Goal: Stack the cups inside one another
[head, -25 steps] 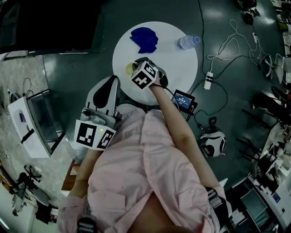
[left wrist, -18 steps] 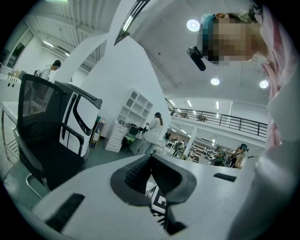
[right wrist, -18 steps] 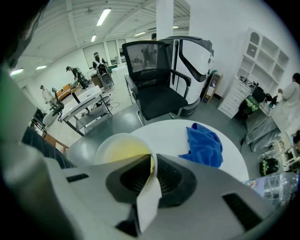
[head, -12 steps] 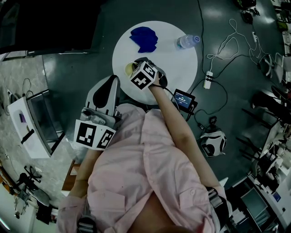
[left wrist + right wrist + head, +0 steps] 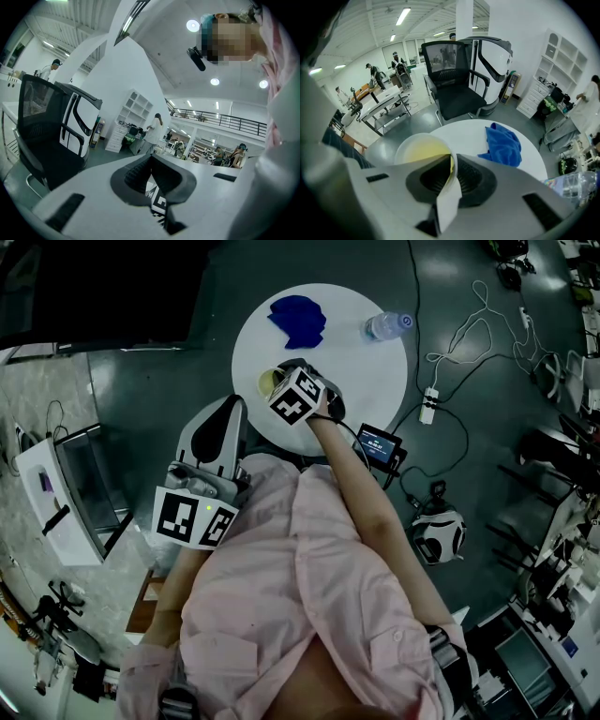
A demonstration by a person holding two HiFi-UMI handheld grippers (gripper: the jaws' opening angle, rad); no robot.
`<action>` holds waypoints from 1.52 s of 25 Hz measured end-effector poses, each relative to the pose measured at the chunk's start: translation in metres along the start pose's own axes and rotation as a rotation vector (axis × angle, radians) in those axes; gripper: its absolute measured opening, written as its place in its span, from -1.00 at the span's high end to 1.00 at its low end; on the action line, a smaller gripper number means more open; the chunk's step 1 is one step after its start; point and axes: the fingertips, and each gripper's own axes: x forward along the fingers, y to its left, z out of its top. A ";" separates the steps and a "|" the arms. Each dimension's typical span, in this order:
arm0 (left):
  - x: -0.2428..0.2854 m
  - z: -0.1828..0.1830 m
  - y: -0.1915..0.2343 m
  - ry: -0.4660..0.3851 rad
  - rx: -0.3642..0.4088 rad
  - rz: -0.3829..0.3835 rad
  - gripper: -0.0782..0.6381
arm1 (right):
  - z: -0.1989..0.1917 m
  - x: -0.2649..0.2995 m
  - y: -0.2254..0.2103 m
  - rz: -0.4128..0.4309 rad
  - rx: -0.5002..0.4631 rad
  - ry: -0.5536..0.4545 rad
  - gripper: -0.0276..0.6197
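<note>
- Right tongs pinch the wall of the yellowish cup above the bench.
- Blue cloth lies at the cup's one o'clock (head view).
- Left tongs are pressed together, empty.

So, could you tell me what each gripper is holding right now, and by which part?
The right gripper pinches the cup by its rim wall; the left gripper is shut on nothing.

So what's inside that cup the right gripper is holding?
The cup shows only a yellow inside, with nothing loose visible. The right gripper pinches its wall, and a jaw covers the lower part, so the bottom is hidden.
</note>
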 end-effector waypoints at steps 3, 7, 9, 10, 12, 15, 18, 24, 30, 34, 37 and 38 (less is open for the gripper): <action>-0.001 -0.001 -0.001 -0.002 0.001 0.001 0.73 | -0.001 0.000 -0.001 -0.005 0.000 -0.001 0.78; -0.002 0.001 -0.001 -0.004 0.003 0.001 0.73 | 0.000 -0.001 0.000 -0.007 0.000 -0.003 0.78; -0.002 0.001 -0.001 -0.004 0.004 0.001 0.73 | 0.001 0.000 0.000 -0.009 -0.004 -0.002 0.78; -0.002 0.001 -0.001 -0.003 0.004 0.002 0.73 | 0.001 0.000 0.000 -0.010 -0.005 -0.003 0.78; -0.002 0.001 -0.001 -0.004 0.004 0.003 0.73 | 0.001 0.000 0.000 -0.012 -0.006 -0.004 0.78; -0.002 0.001 -0.001 -0.006 0.005 0.002 0.73 | 0.001 0.000 0.000 -0.014 -0.009 -0.005 0.78; -0.002 0.001 -0.002 -0.008 0.007 0.002 0.73 | 0.000 0.000 0.000 -0.015 -0.011 -0.004 0.78; -0.003 0.002 -0.001 -0.009 0.005 0.004 0.73 | 0.002 -0.001 0.000 -0.016 -0.014 -0.008 0.78; -0.003 0.002 -0.001 -0.009 0.004 0.004 0.73 | 0.003 -0.003 0.001 -0.020 -0.011 -0.027 0.78; -0.004 0.002 -0.001 -0.010 0.004 0.006 0.73 | 0.007 -0.003 0.006 -0.002 -0.028 -0.048 0.55; -0.004 0.001 -0.002 -0.012 0.004 0.005 0.73 | 0.011 -0.005 0.007 0.005 -0.037 -0.068 0.44; -0.004 0.002 -0.003 -0.013 0.005 0.005 0.73 | 0.012 -0.006 0.007 0.003 -0.040 -0.073 0.43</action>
